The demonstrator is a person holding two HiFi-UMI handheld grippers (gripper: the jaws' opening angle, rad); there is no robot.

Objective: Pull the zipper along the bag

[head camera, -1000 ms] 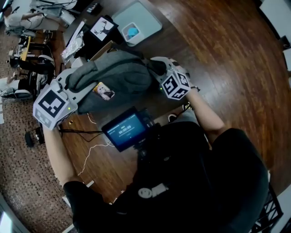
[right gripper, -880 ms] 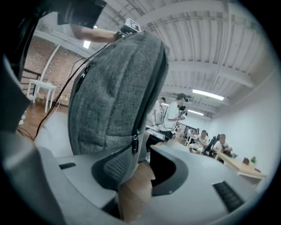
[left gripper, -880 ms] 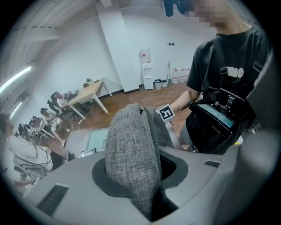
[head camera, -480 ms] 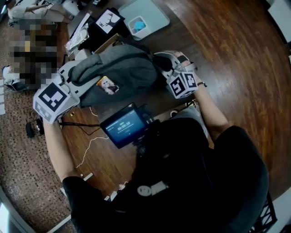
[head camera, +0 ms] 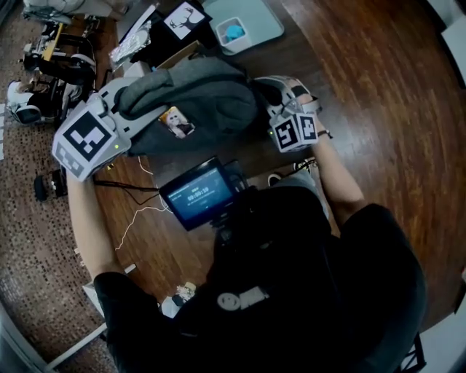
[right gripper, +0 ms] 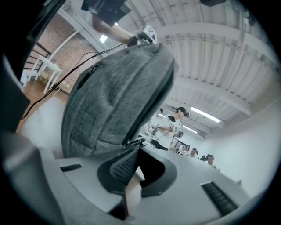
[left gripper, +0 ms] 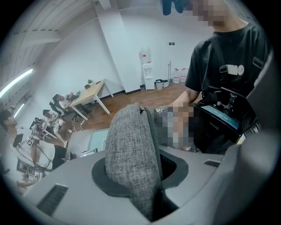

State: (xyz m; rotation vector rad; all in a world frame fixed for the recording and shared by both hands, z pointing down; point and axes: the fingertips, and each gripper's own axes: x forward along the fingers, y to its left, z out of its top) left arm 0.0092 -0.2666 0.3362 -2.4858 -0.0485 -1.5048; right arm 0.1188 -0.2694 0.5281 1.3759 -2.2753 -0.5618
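Bright, even indoor light is filling all three views — ceiling strip lights (right gripper: pixel 199 115) are glowing overhead, throwing only soft shadows. Fisheye distortion is bending the edges, corners darkening to black. The weave of the bag (left gripper: pixel 131 149) is showing crisp; distant background is softening.

The wooden surface (head camera: pixel 378 95) is bearing a pale teal tray (head camera: pixel 262 16), a black box with a deer picture (head camera: pixel 183 18), and a thin white cable (head camera: pixel 145 216) trailing loose.

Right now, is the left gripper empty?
No, the left gripper is shut on a fold of the grey bag, which fills the gap between its jaws.
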